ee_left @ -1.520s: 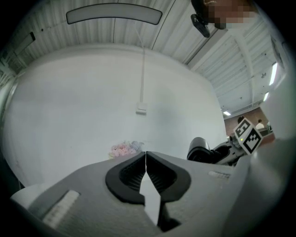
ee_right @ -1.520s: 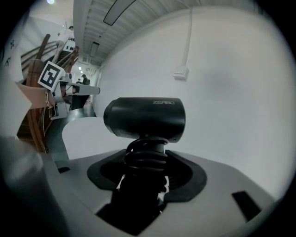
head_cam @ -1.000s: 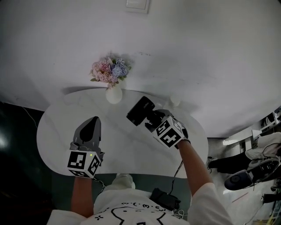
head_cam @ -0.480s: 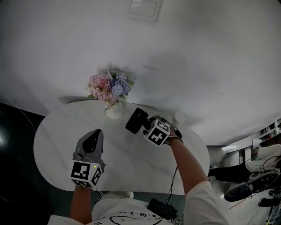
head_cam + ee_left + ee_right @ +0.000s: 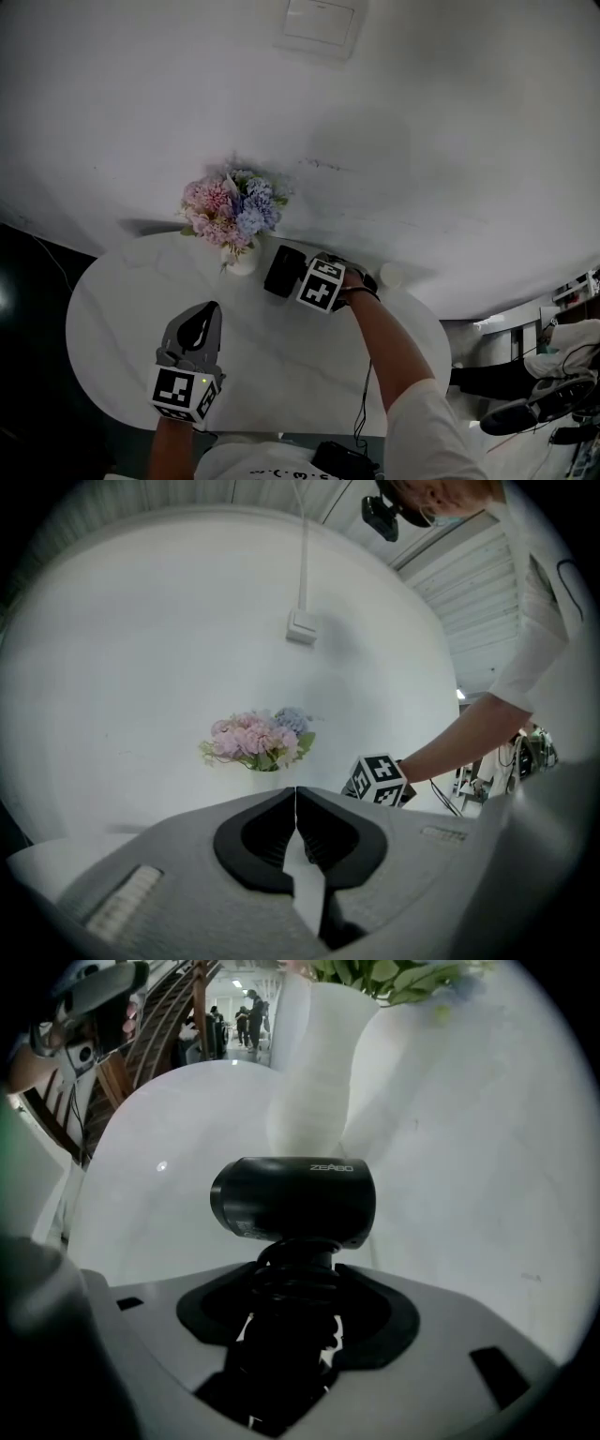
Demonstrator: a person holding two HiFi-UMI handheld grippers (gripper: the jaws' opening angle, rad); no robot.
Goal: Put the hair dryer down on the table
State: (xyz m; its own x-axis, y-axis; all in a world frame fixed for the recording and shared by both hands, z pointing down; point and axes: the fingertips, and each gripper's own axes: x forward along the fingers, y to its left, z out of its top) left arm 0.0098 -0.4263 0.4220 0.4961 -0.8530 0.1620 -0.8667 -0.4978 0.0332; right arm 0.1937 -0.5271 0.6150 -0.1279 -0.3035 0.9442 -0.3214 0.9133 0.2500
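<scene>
Right gripper (image 5: 295,1274) is clamped on the handle of the black hair dryer (image 5: 292,1199), which is held low over the white table (image 5: 112,309); contact with the top cannot be made out. A white vase (image 5: 314,1101) of flowers (image 5: 228,208) is seen just behind the dryer. Left gripper (image 5: 296,803): jaws pressed together with nothing between them, positioned over the table's near edge.

Home, perhaps: flower vase (image 5: 241,259), wall switch (image 5: 319,22)

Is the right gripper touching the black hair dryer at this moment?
Touching. The right gripper view shows the right gripper with its jaws closed on the handle of the black hair dryer, whose barrel sits crosswise just beyond them.
</scene>
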